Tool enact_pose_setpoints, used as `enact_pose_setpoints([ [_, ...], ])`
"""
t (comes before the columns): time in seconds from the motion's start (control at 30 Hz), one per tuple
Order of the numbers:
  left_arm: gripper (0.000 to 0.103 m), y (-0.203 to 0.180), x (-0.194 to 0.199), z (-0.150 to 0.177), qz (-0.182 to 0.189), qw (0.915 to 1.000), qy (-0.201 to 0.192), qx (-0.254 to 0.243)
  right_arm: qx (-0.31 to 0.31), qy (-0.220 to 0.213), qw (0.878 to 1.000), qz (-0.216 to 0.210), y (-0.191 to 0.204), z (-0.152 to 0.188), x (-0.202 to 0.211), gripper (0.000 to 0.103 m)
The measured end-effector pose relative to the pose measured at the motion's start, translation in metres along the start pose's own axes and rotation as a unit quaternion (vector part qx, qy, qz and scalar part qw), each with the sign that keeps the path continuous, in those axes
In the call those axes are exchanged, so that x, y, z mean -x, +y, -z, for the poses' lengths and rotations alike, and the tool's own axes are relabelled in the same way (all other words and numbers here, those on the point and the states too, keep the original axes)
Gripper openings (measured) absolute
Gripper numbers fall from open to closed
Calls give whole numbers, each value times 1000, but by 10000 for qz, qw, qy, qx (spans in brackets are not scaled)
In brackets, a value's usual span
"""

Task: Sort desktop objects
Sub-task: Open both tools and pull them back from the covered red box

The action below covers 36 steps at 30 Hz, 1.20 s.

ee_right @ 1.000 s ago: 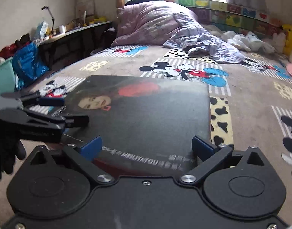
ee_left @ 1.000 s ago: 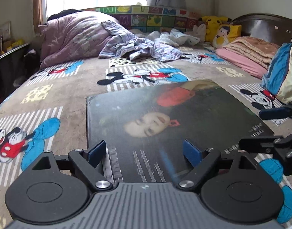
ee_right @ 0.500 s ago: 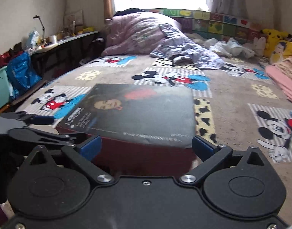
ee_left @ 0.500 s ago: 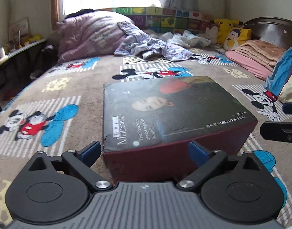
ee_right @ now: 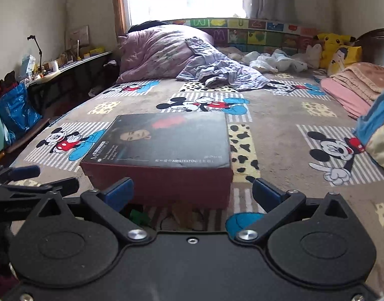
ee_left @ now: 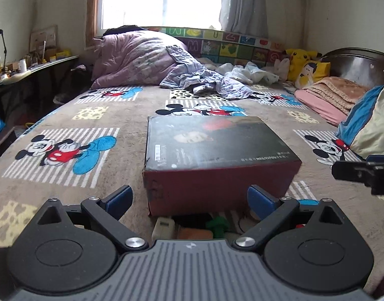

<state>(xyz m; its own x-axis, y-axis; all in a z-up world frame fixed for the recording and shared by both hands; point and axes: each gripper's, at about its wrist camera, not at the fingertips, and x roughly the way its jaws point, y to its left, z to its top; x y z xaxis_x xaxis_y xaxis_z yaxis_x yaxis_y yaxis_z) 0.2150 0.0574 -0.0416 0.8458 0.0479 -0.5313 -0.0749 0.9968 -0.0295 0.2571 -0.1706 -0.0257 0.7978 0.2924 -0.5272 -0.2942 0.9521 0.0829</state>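
At the centre of both wrist views sits a closed box (ee_left: 217, 158) with a dark printed lid showing a face and a red side wall, resting flat on a bed blanket (ee_left: 111, 115) patterned with cartoon mice. The left gripper (ee_left: 190, 199) fills the bottom of its own frame, its blue-padded fingers (ee_left: 119, 198) spread wide apart with nothing between them; the box's near wall lies just beyond the tips. Below that wall, at the lower centre of the left view, small items peek out above the gripper body: a white adapter-like block (ee_left: 164, 226), something green (ee_left: 218, 225) and an orange-brown piece (ee_left: 194, 233); what they are is hard to tell.

The right gripper (ee_right: 193, 195) is likewise released, blue fingers (ee_right: 118, 193) splayed and empty, with the box's near red wall just ahead of them. At the left edge of the right view the left gripper shows as black arms, beside the box's near corner. At the right edge of the left view a black arm of the right gripper juts in.

Toward the top of both frames lie a purple quilt (ee_left: 136, 60), crumpled clothing (ee_left: 202, 82), a yellow plush toy (ee_left: 301, 64) and folded pink blankets (ee_left: 330, 95) at the right.
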Motion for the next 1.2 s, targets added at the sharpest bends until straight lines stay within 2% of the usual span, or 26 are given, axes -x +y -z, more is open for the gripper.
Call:
enact_pose_setpoints([
  [0.1, 99, -9, 19, 8, -145, 9998, -59, -84, -51, -15, 10000, 76, -1, 6, 13, 102],
  [0.27, 99, -19, 50, 22, -184, 9997, -172, -10, 58, 15, 9999, 126, 2, 20, 35, 102],
  [0.63, 99, -31, 115, 48, 135, 9994, -234, 194, -199, 246, 9995, -38, 0, 52, 81, 102],
  [0.83, 99, -43, 151, 67, 129, 9995, -281, -25, -45, 248, 9997, -26, 7, 72, 107, 102],
  [1.0, 99, -42, 172, 83, 202, 9996, -213, 37, 22, 258, 9997, 18, 11, 90, 132, 102],
  [1.2, 99, -48, 199, 90, 167, 9993, -343, -55, 47, 265, 9996, 22, 16, 101, 154, 102],
])
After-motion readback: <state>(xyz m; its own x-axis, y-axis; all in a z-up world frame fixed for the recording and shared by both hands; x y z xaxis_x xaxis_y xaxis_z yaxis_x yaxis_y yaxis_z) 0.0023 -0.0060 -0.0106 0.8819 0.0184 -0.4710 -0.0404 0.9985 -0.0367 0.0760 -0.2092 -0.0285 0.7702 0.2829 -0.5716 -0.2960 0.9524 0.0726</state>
